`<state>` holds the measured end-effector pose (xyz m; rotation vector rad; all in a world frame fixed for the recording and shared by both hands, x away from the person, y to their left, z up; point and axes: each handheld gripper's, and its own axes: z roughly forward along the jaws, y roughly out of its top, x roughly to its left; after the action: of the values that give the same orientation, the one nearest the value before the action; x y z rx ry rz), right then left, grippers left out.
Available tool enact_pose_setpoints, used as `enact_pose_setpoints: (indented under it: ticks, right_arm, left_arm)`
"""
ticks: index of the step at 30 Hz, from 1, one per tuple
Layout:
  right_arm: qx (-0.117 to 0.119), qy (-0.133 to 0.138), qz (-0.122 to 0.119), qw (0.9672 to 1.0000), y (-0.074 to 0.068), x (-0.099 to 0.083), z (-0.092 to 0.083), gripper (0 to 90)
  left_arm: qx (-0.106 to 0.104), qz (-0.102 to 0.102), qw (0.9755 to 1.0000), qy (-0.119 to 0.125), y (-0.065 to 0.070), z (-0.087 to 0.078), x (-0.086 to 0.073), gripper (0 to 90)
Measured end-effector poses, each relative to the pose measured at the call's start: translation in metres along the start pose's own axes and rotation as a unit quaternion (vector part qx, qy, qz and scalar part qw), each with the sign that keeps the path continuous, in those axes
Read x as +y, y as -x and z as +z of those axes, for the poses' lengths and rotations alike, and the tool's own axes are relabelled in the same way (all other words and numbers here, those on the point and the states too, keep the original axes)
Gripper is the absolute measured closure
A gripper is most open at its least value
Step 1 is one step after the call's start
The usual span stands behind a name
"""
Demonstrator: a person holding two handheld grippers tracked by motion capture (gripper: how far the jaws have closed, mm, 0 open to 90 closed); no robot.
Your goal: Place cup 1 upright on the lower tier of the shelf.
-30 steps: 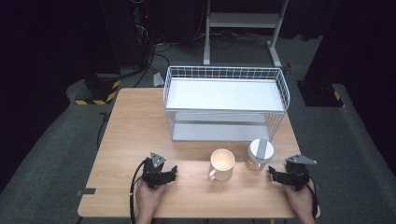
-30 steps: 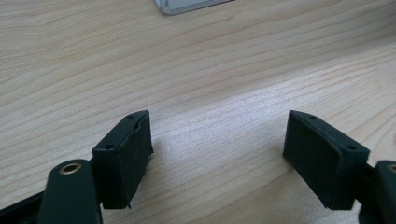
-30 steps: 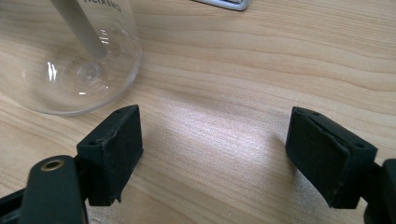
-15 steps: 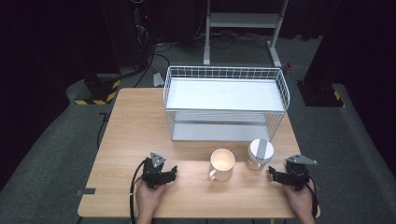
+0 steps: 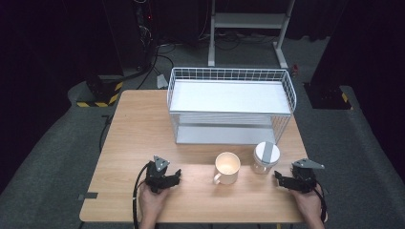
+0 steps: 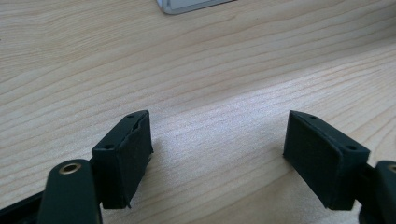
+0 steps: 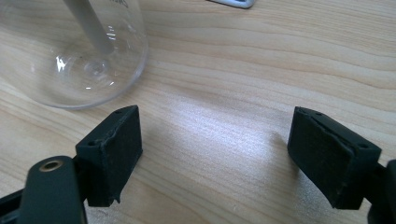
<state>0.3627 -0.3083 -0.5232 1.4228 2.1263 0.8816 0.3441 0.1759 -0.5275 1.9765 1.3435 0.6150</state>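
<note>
The wooden table [image 5: 143,124] stands in a dark room. My left gripper [image 5: 175,175] and right gripper [image 5: 278,178] rest on it, jaws apart and empty, unmoved over the last second; no step has begun. The mug [image 5: 227,167] sits at 3 o'clock from the left gripper, the lidded glass jar [image 5: 265,157] at 10 o'clock from the right, the white wire rack [image 5: 230,105] at 12.

My left gripper [image 5: 175,175] and right gripper [image 5: 279,179] are black, grey plates on top; a black cable [image 5: 135,200] loops lower left.
</note>
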Motion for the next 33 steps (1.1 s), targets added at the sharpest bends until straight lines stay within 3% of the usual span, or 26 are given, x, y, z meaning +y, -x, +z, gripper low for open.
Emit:
enact_pose_setpoints:
  ticks: [16,33]
  right_arm:
    - [0.019,0.022,0.003,0.9996,-0.008,-0.007,-0.008,14.2]
    - [0.033,0.043,-0.014,0.9984,-0.023,-0.014,-0.020,14.4]
  left_arm:
    - [0.000,0.000,1.0000,0.000,0.000,0.000,0.000,23.6]
    - [0.000,0.000,1.0000,0.000,0.000,0.000,0.000,23.6]
